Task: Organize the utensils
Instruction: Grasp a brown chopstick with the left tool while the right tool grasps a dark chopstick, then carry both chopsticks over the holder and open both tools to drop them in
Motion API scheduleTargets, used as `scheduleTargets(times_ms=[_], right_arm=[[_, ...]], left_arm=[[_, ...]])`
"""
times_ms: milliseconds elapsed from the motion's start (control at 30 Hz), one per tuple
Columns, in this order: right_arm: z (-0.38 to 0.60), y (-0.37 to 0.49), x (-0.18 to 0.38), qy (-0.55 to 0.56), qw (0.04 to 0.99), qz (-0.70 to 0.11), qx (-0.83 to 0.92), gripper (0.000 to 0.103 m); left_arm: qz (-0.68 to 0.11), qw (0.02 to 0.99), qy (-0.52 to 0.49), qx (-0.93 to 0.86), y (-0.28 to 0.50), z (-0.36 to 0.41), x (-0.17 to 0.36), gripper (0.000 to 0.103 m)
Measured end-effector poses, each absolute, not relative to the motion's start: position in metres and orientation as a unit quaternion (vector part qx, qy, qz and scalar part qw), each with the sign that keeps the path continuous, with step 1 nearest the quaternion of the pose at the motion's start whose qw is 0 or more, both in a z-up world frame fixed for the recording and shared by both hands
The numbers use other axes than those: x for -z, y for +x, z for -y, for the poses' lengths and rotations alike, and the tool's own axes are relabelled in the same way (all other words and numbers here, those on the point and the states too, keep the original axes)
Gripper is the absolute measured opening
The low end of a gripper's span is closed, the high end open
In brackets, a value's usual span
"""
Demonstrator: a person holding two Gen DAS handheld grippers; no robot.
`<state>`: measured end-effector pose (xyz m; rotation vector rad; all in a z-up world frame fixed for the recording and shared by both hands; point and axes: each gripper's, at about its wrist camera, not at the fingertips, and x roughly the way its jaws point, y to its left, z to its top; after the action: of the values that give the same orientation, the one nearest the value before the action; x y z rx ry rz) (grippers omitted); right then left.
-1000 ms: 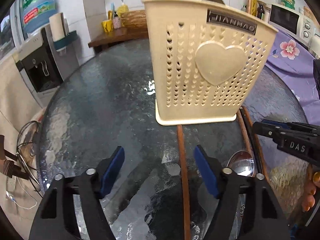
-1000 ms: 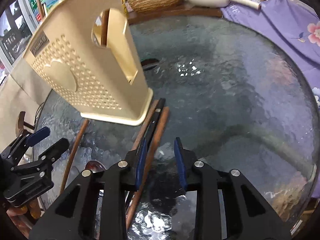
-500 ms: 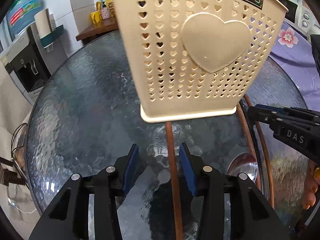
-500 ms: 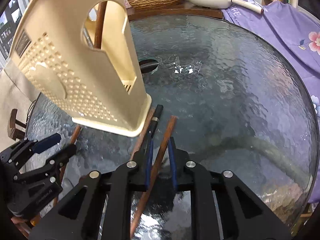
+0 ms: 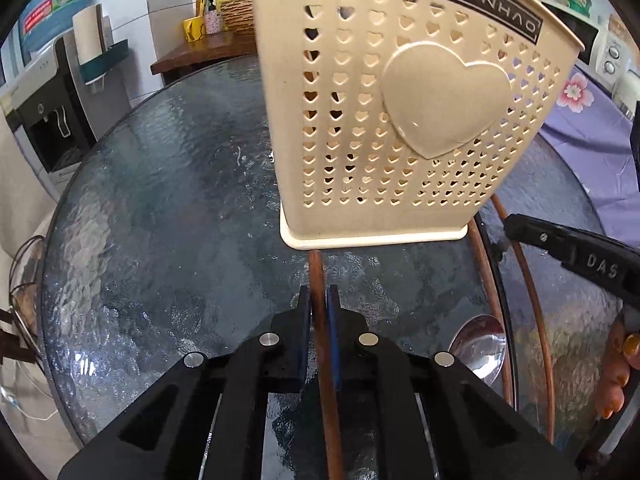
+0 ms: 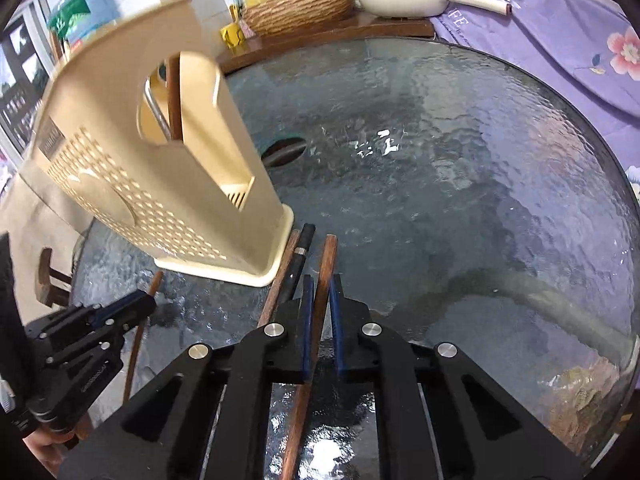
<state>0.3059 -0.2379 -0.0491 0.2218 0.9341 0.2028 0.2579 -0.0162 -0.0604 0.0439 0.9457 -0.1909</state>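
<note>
Both grippers are closing in on a pick; nothing is lifted yet.

Left gripper (image 5: 319, 300): jaws have just been closing, and the blue fingers (image 5: 305, 320) now pinch a brown wooden chopstick (image 5: 320, 276) lying on the round textured glass table (image 5: 160, 220). Its far tip sits just short of the holder's base at 12 o'clock.

Right gripper (image 6: 320, 292): jaws have just been closing too, fingers clamped on a second brown wooden chopstick (image 6: 326, 256).

Left to do: a steel spoon (image 5: 478, 344) at 3 o'clock of the left gripper, more brown sticks and a black-handled utensil (image 6: 302, 246) lie flat beside the base.

Already done: the cream perforated plastic utensil holder with a raised heart (image 5: 400, 120) stands at 12 o'clock with at least one wooden handle and a metal one inside.

View differences: only the right wrist view shows the holder's side cut-out and its contents (image 6: 168, 108). Only the left wrist view shows the spoon bowl and the heart face.
</note>
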Motion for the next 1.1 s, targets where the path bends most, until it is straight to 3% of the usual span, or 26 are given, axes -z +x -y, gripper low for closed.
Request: scheduleTargets(times_ms=[267, 700, 1100], right_arm=[[0.253, 0.286, 0.018, 0.132, 0.9, -0.398, -0.115, 0.009], [0.247, 0.212, -0.062, 0.084, 0.946, -0.269, -0.157, 0.008], [0.246, 0.159, -0.115, 0.069, 0.955, -0.204, -0.202, 0.008]], left_arm=[[-0.431, 0.895, -0.026, 0.113, 0.245, -0.003, 0.039, 0.008], [-0.328, 0.934, -0.042, 0.136, 0.188, -0.009, -0.041, 0.008], [-0.261, 0.946, -0.068, 0.178, 0.153, -0.02, -0.088, 0.007]])
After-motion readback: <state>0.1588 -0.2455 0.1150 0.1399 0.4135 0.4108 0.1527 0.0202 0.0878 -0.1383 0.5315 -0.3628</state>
